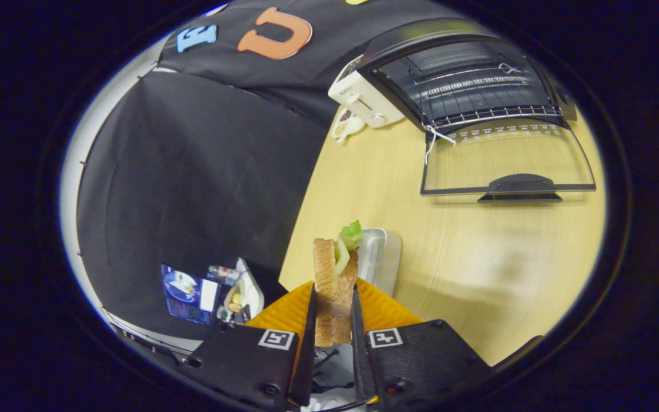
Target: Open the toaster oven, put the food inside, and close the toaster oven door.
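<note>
Tongs [334, 312]: pinched on a toasted, lettuce-filled sandwich [334, 286], kept upright for carrying.
Black toaster oven [467, 80]: glass door [507, 157] folded flat onto the pale wooden surface [478, 257], ready for loading.

Bare table [478, 257] before open toaster oven [467, 86]

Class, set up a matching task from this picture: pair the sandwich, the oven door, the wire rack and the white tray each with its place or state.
Things:
1. sandwich
2. oven door
3. wire rack
4. white tray

Places or states:
A. folded down flat on the table
B. inside the oven
C. clamped between the fingers of the gripper
D. on the table just beyond the sandwich

Pairs: 1-C, 2-A, 3-B, 4-D
</note>
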A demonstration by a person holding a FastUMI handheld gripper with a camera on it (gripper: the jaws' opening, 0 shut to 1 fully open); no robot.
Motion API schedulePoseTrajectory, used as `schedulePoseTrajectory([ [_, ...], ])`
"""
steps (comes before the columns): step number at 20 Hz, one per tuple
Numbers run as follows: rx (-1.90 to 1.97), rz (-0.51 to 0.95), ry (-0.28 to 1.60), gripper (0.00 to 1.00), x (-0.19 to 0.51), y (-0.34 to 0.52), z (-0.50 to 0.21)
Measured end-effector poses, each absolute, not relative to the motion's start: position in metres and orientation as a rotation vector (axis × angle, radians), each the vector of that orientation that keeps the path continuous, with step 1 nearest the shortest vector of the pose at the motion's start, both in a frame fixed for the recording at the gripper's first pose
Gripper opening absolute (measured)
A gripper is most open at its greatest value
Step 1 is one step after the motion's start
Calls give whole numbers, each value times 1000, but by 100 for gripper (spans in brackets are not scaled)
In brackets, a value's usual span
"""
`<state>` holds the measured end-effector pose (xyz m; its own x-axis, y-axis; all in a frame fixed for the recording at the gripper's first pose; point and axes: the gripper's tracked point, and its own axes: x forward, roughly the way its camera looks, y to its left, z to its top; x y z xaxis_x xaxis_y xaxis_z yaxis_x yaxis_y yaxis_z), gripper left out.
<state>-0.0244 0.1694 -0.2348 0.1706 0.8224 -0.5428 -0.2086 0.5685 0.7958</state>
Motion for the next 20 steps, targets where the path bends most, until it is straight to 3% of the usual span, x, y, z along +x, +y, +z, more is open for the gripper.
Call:
schedulePoseTrajectory([
  [10, 867, 699, 779, 34, 51, 127, -216],
  [20, 1086, 352, 486, 33, 128, 74, -232],
])
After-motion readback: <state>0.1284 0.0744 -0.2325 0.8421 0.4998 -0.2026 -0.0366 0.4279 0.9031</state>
